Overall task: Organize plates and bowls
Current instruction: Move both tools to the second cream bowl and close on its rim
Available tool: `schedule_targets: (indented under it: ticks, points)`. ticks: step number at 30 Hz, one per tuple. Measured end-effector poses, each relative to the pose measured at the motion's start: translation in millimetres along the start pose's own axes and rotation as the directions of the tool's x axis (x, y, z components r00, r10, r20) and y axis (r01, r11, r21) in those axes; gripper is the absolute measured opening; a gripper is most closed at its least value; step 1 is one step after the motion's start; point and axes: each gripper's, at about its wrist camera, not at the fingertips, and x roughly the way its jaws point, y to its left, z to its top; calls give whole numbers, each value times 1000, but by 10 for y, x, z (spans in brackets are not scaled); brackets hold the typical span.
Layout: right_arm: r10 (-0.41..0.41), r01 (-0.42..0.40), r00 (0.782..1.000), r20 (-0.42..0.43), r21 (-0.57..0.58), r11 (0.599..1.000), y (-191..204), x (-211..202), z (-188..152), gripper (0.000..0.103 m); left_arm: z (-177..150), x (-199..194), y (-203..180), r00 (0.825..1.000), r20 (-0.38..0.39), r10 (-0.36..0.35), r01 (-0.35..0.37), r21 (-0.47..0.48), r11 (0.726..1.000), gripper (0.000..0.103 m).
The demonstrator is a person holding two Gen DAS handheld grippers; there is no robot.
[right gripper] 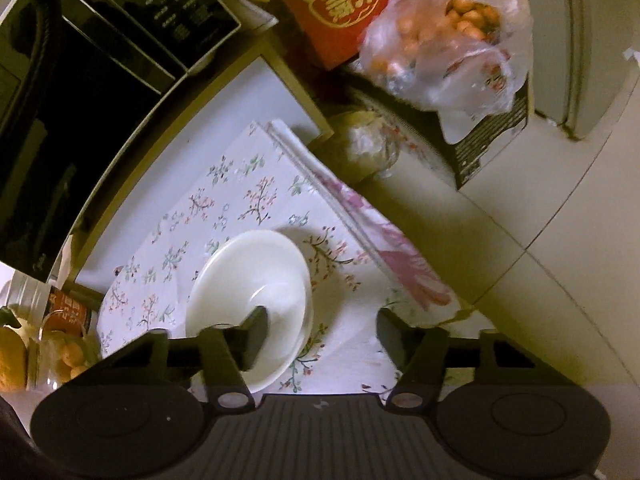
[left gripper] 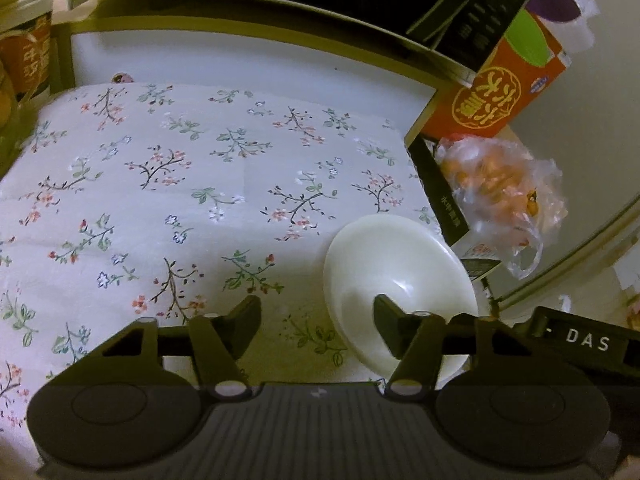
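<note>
Inspector: Left gripper (left gripper: pixel 318 314), nearest the lens, stands spread and empty. Bowl (left gripper: pixel 394 280) sits right of it on the floral cloth (left gripper: pixel 180 184), the right finger overlapping its rim.

Clerk: And the right wrist view?

Inspector: Right gripper (right gripper: pixel 322 330) likewise parted, holding nothing. Bowl (right gripper: pixel 250 300) sits near left, behind the left finger; contact unclear. Bagged fruit (right gripper: pixel 440 36) lies far right.

Clerk: Reason?

Inspector: Presumably both are positioned for a rim grasp.

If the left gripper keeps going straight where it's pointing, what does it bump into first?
Probably the flowered tablecloth. The open left gripper points down at bare cloth; the white bowl sits off to its right side, so it would likely be missed, though depth is unclear.
</note>
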Motion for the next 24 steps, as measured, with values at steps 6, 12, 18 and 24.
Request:
schedule_targets:
  ticks: [6, 12, 18, 24]
  points:
    - [-3, 1, 999, -38, -42, 999, 79, 61, -31, 17, -51, 74, -58, 1000, -27, -4, 5, 31, 999, 18]
    - [-6, 2, 999, -50, -80, 997, 139, 34, -37, 7, -83, -1, -156, 1000, -8, 19, -18, 97, 995, 12]
    - [-1, -5, 998, -62, -90, 996, 151, 20, -40, 7, -89, -46, -143, 1000, -10, 26, -25, 75, 997, 12]
    - [9, -15, 998, -60, -91, 996, 165, -47, -17, 7, -95, -158, -244, 999, 10, 40, -41, 104, 994, 12]
